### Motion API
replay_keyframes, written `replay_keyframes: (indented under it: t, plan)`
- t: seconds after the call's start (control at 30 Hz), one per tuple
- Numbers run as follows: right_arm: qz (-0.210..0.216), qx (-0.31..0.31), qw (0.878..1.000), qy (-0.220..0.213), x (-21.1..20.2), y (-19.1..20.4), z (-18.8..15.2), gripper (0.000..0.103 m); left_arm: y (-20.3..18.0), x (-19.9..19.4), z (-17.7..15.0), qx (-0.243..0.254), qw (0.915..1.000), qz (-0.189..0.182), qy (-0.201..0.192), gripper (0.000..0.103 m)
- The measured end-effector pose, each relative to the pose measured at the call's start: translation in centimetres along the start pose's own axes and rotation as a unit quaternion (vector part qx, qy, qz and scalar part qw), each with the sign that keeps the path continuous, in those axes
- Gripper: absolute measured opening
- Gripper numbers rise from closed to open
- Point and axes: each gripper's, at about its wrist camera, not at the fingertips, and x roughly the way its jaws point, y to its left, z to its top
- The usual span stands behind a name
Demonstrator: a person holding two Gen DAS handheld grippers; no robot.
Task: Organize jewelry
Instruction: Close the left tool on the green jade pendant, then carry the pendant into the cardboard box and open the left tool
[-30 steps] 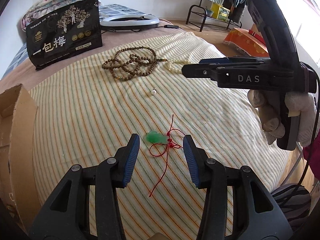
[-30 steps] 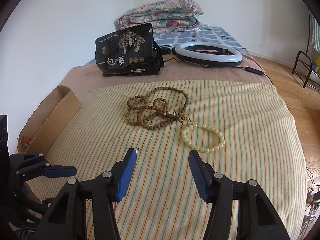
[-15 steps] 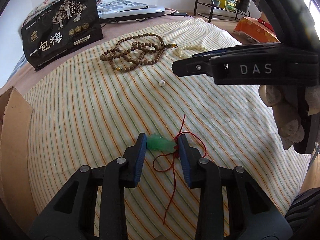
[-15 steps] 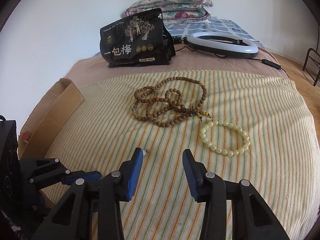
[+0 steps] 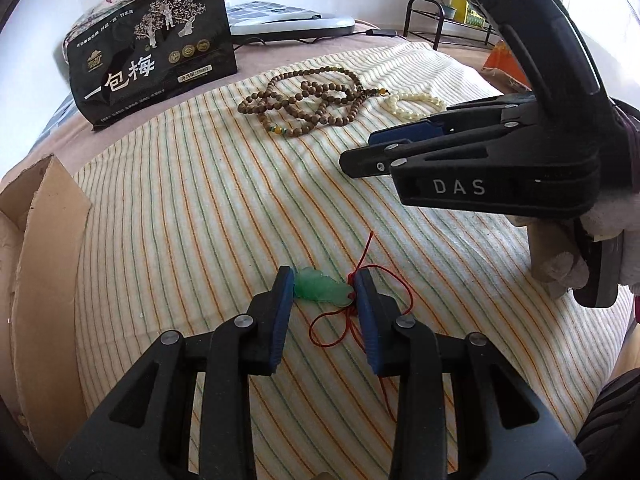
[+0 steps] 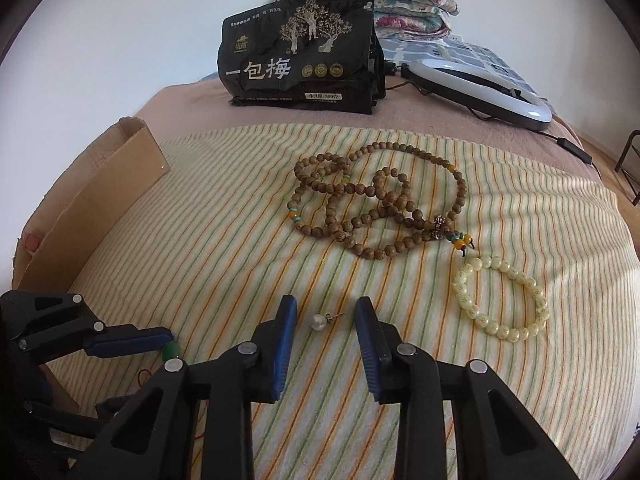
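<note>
1. The left tongs [image 5: 323, 286] lie low over the striped cloth [image 5: 208, 216] on the bed, fingers pointing forward and slightly down. Their blue pads sit against both ends of the green pendant [image 5: 320, 289]; they look clamped on it, though whether the grip is firm is hard to judge from this angle.
2. The pendant's red cord [image 5: 362, 280] loops on the cloth beside the right pad and trails back under the tongs.
3. The right tongs [image 6: 326, 314] are held level just above the cloth, to the right of the left pair, fingers apart. The pearl earring [image 6: 319, 321] lies on the cloth between the pads, touching neither.
4. In the left wrist view the right tongs [image 5: 366, 152] show side-on, and a gloved hand [image 5: 600, 236] grips their handle at the right edge.
5. Beyond the earring lies the coiled wooden bead necklace [image 6: 372, 208], and just to its right the pale bead bracelet [image 6: 500, 296], near the necklace's tassel end.
6. A cardboard box [image 6: 88, 208] stands open at the cloth's left edge.
7. At the far side a black snack bag [image 6: 300, 52] stands upright, with a ring light [image 6: 480, 88] lying flat to its right and folded quilts [image 6: 400, 4] behind.
</note>
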Motion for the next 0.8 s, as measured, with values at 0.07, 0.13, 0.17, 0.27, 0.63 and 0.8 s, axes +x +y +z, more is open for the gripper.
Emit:
replay_keyframes:
  t: [0.07, 0.13, 0.17, 0.27, 0.63, 0.8]
  plan:
    - [-0.007, -0.008, 1.0, 0.003, 0.0, 0.2, -0.1, 0.019, 0.0, -0.1, 0.0, -0.001, 1.0, 0.0, -0.001, 0.032]
    - [-0.01, -0.015, 1.0, 0.005, -0.1, 0.4, -0.1, 0.01, 0.1, -0.1, 0.0, -0.004, 1.0, 0.0, -0.002, 0.032]
    - [-0.008, -0.017, 1.0, 0.007, -0.1, 0.5, -0.1, 0.005, 0.1, -0.2, -0.1, -0.006, 1.0, 0.0, -0.002, 0.032]
    - [-0.005, -0.018, 1.0, 0.009, -0.3, 0.6, -0.1, 0.005, 0.2, -0.5, -0.2, -0.01, 0.9999, 0.0, -0.002, 0.032]
    - [-0.005, -0.001, 1.0, -0.02, -4.3, 1.1, -0.1, 0.005, 1.3, -4.4, -0.1, -0.026, 0.9992, 0.004, -0.032, 0.032]
    - [-0.011, 0.005, 0.999, -0.035, -6.5, 1.2, 0.0, 0.005, 2.1, -6.8, -0.1, -0.036, 0.9981, 0.007, -0.049, 0.032]
